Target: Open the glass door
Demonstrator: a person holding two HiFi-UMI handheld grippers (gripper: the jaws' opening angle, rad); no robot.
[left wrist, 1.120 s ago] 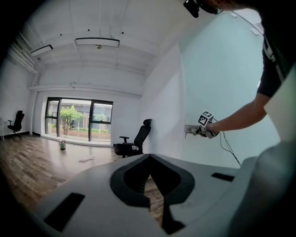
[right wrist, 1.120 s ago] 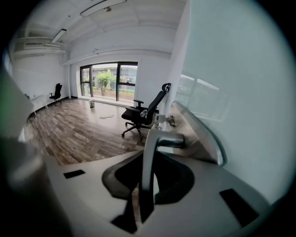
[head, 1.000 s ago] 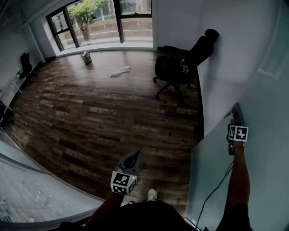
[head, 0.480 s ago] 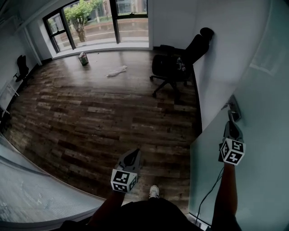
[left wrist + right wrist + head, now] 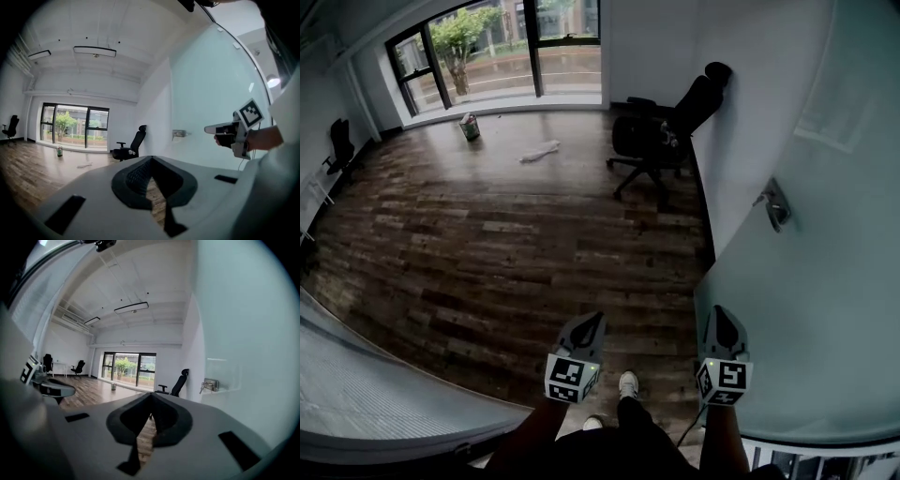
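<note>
See a black office chair point(image 5: 652, 141) at one o'clock by the wall point(image 5: 741, 141), a white scrap point(image 5: 540, 150) at eleven on wooden floor point(image 5: 487, 253).

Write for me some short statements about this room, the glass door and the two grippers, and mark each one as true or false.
1. The right gripper grips the door handle. False: the right gripper is well apart from the door handle. Its jaws have just closed, with nothing between them.
2. An office chair stands beside the white wall. True: the office chair is next to the wall.
3. The floor is grey carpet. False: the floor is dark wooden boards.
4. The left gripper has its jaws together and holds nothing. True: the left gripper is shut and empty.
</note>
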